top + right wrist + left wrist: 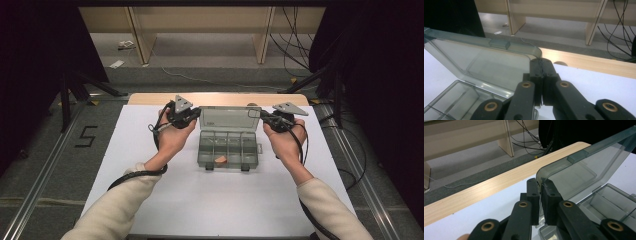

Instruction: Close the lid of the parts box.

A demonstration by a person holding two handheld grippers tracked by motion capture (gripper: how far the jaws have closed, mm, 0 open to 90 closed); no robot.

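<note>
Your left gripper [196, 113] is pinched tight on the left corner of the raised lid [230, 119], and your right gripper [263, 116] is clamped just as tightly on the lid's right corner. The clear compartment box [229, 150] sits open in the middle of the white table [150, 200], lid standing up at its far side. A small orange piece [220, 159] lies in a near compartment.

I see the clear grey compartment box [229, 149] mid-table, its lid [229, 119] upright (a small orange piece [220, 159] inside).
</note>
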